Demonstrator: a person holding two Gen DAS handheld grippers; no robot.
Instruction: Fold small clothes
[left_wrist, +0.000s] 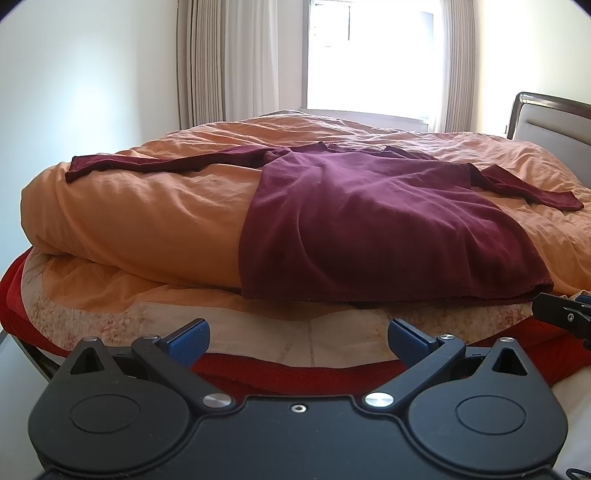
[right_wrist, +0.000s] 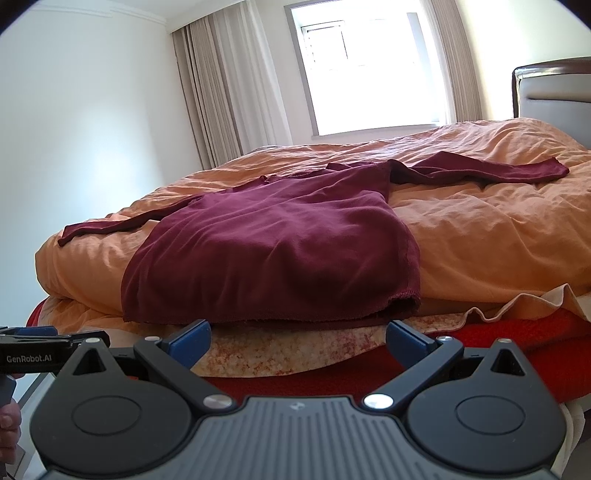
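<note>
A dark red long-sleeved shirt (left_wrist: 369, 218) lies spread flat on an orange duvet (left_wrist: 140, 218), hem toward me, one sleeve stretched left and one right. It also shows in the right wrist view (right_wrist: 273, 251). My left gripper (left_wrist: 298, 338) is open and empty, just short of the bed's edge, below the hem. My right gripper (right_wrist: 298, 338) is open and empty, close under the hem's right corner. The right gripper's tip (left_wrist: 565, 317) shows at the right edge of the left wrist view, and the left gripper (right_wrist: 44, 350) at the left edge of the right wrist view.
The duvet (right_wrist: 480, 229) covers a bed with a red blanket (right_wrist: 517, 339) and a patterned sheet (left_wrist: 110, 317) at the near edge. A headboard (right_wrist: 554, 88) stands at the right. A window (left_wrist: 369, 55) and curtains (left_wrist: 229, 62) are behind the bed.
</note>
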